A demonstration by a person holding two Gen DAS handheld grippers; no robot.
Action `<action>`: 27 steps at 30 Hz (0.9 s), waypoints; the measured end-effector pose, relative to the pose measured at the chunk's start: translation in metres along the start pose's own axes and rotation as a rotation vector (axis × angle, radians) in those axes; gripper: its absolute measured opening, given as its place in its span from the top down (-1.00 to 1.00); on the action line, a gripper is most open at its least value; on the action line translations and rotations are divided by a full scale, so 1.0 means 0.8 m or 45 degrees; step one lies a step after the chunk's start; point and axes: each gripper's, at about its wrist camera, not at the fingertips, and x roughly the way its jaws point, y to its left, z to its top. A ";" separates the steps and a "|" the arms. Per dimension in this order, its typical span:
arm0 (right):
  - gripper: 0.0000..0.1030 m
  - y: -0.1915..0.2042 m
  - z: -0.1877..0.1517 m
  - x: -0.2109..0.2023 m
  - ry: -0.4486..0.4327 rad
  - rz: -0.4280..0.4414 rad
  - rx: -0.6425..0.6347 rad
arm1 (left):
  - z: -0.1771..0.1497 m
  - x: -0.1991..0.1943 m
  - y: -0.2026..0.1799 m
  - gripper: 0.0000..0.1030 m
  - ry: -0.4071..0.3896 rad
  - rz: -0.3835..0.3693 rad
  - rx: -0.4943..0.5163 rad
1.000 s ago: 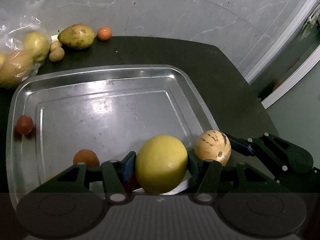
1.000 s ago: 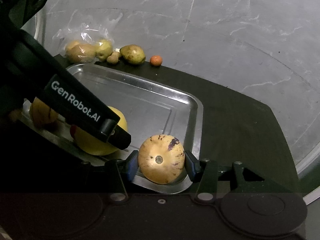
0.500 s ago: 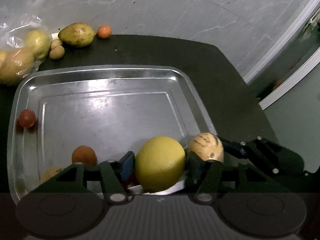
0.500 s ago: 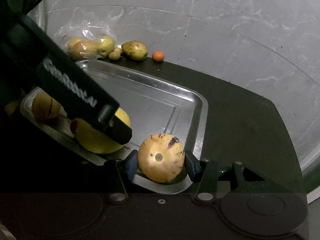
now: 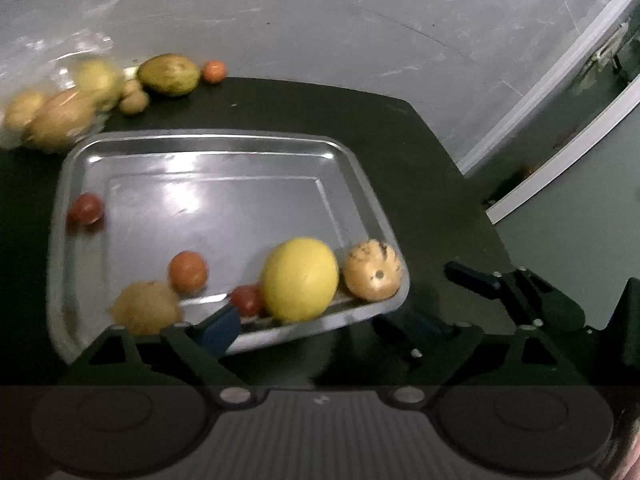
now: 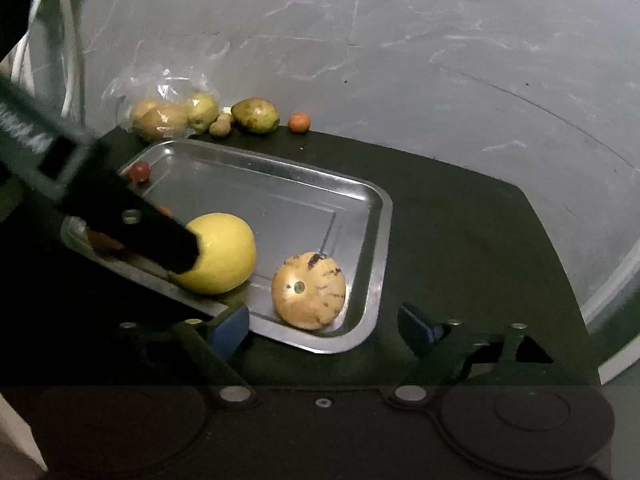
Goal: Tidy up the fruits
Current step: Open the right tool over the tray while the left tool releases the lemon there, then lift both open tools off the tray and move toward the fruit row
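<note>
A steel tray (image 5: 216,138) on the dark table holds a big yellow fruit (image 5: 299,279) and a speckled tan fruit (image 5: 372,276) at its near right corner. My left gripper (image 5: 320,328) hangs open just short of the tray's near rim, with nothing between its fingers. In the right wrist view, my right gripper (image 6: 324,328) is also open, drawn back from the speckled tan fruit (image 6: 308,290), which rests in the tray (image 6: 376,240). The yellow fruit (image 6: 222,254) lies to its left, partly hidden by the left gripper's body (image 6: 100,208).
The tray also holds an orange fruit (image 5: 188,271), a fuzzy tan fruit (image 5: 146,308) and two small red fruits (image 5: 85,209). Beyond the tray lie a plastic bag of fruit (image 6: 168,114), a green mango (image 6: 256,115), small brown fruits (image 6: 222,125) and a small orange (image 6: 299,122).
Both grippers opened and pulled back. The yellow fruit and the speckled fruit were let go and now rest in the tray's near right corner.
</note>
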 end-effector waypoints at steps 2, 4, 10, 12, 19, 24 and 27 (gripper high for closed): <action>-0.81 0.002 0.000 -0.008 0.005 -0.001 0.026 | -0.008 -0.010 0.007 -0.91 0.007 0.011 -0.019; -0.89 0.005 0.001 -0.013 0.016 0.000 0.047 | -0.018 -0.019 0.018 -0.95 0.021 0.030 -0.063; -0.98 0.011 0.004 -0.021 0.040 0.002 0.076 | -0.045 -0.037 0.065 -0.98 0.052 0.109 -0.258; -0.98 0.012 0.007 -0.021 0.041 -0.005 0.080 | -0.049 -0.044 0.081 -0.98 0.038 0.161 -0.323; -0.98 0.011 0.018 -0.019 0.032 -0.011 0.054 | -0.055 -0.065 0.122 -0.99 -0.019 0.254 -0.462; -0.98 0.009 0.030 -0.017 0.007 -0.010 0.026 | -0.049 -0.073 0.140 -0.99 -0.066 0.291 -0.549; -0.98 0.007 0.037 -0.012 -0.001 -0.007 0.013 | -0.043 -0.076 0.143 -0.99 -0.094 0.310 -0.569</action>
